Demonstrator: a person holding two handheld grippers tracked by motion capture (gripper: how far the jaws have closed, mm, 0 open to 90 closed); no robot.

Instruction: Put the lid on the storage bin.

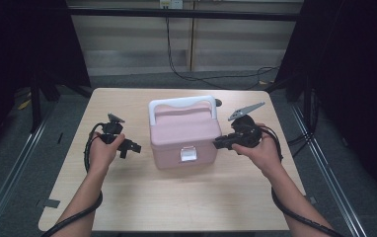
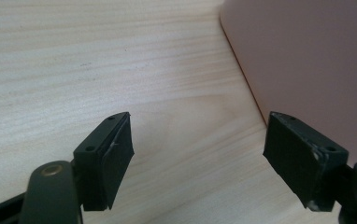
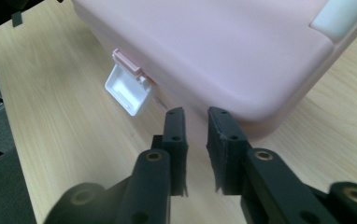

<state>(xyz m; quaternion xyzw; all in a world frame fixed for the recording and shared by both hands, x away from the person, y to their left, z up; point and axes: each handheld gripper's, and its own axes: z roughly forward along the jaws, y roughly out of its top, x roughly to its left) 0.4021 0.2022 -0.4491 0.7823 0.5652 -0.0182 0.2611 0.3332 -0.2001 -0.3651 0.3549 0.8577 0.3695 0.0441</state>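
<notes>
A pink lidded box [image 1: 184, 131] with a white carry handle [image 1: 181, 103] stands at the middle of the wooden table [image 1: 127, 197]. Its white front latch [image 1: 188, 154] is flipped open and hangs outward [image 3: 127, 88]. My left gripper [image 1: 133, 147] sits low, just left of the box, with its jaws wide apart and nothing between them [image 2: 197, 135]; the pink wall [image 2: 307, 56] rises beside its right jaw. My right gripper [image 1: 217, 143] points at the box's right front corner. Its jaws [image 3: 196, 119] stand a narrow gap apart, holding nothing, close to the box's lower edge [image 3: 214, 42].
Bare tabletop lies in front of the box and to both sides. A small dark object [image 1: 218, 102] sits behind the box. Black cables [image 1: 211, 76] run over the floor beyond the table's far edge, and dark curtains flank both sides.
</notes>
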